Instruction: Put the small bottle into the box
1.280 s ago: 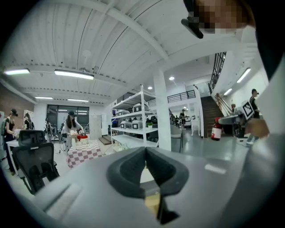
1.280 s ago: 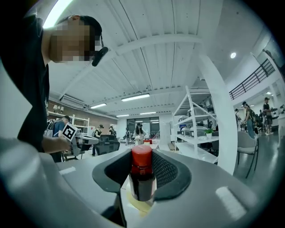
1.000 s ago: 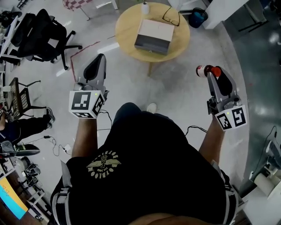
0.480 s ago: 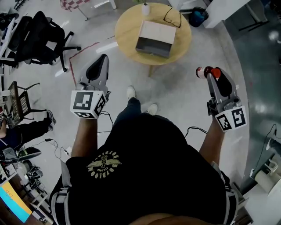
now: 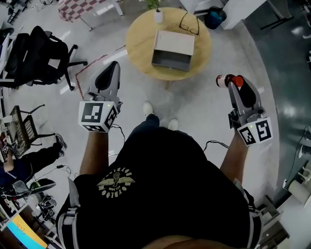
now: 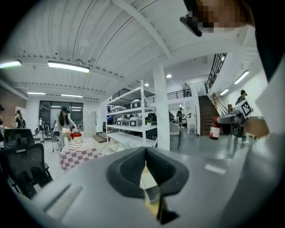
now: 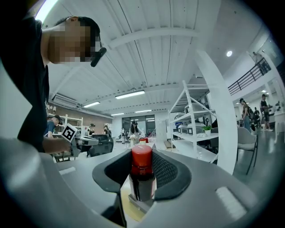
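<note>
The small bottle [image 5: 224, 80], dark with a red cap, lies sideways in the jaws of my right gripper [image 5: 232, 81], held out at the right above the floor. In the right gripper view the bottle [image 7: 142, 178] stands between the two pads, which press on its sides. My left gripper [image 5: 112, 65] is held out at the left, its jaws together with nothing between them [image 6: 145, 150]. The open cardboard box [image 5: 172, 50] sits on the round wooden table [image 5: 141, 39] ahead, well beyond both grippers. The left gripper view also catches the bottle [image 6: 215, 130] far off at the right.
A pair of glasses [image 5: 189, 22] and a small potted plant [image 5: 158, 14] share the table with the box. A black office chair [image 5: 46, 48] stands at the left. A checked-cloth table [image 5: 85, 7] is at the back left. Cables lie on the floor at lower left.
The person has stepped forward, so the table and box sit slightly nearer in the head view. Both grippers keep their pose, and the bottle stays in the right one.
</note>
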Demonstrator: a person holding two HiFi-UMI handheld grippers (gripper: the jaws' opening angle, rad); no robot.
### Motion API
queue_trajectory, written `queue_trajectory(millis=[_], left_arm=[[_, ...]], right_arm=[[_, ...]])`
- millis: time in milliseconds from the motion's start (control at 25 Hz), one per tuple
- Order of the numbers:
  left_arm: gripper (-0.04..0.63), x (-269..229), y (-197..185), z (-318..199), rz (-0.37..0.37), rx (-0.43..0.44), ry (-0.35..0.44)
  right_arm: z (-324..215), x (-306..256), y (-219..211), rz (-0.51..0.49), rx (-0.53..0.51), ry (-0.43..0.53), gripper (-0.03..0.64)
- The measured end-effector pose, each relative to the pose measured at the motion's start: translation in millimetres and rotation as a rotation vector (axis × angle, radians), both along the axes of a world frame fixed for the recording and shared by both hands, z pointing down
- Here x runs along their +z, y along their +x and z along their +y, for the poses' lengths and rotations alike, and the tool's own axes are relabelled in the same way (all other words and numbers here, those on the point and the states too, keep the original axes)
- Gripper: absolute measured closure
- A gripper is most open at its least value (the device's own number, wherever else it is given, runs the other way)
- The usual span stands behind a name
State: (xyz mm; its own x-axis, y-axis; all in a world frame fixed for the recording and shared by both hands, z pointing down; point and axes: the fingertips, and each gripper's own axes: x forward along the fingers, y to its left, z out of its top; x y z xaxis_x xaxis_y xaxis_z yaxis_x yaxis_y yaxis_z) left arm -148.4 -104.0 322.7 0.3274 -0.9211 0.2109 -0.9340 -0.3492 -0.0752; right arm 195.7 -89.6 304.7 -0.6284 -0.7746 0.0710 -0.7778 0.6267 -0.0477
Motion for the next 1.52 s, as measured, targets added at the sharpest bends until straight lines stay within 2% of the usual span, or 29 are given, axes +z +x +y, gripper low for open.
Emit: queue_trajectory(millis=[480,880,1120,1280,1520], left_arm=[[0.595,-5,-43,-70,0.023,0.072,0.014],[0.595,-4,-84,-118,0.072,0.142,0.025],[0.595,4,-87,-130,0.099,0.178,0.012],[0.595,10,-76,-141,0.102,0.199,0.001],[0.595,21,-73,-147,0.092,0.179,-0.021]], right_arm=[[-45,-13,-44,0.013,0.079,0.017,0.468],[-66,-37,-96,0.063,0.129,0.050,0.467],[-69,-43,-109,0.088,0.147,0.055,0.468],[-78,-44,-106,0.096,0.149,0.052,0.467],[-96,-35,-103,0.084,0.122,0.040,0.467]])
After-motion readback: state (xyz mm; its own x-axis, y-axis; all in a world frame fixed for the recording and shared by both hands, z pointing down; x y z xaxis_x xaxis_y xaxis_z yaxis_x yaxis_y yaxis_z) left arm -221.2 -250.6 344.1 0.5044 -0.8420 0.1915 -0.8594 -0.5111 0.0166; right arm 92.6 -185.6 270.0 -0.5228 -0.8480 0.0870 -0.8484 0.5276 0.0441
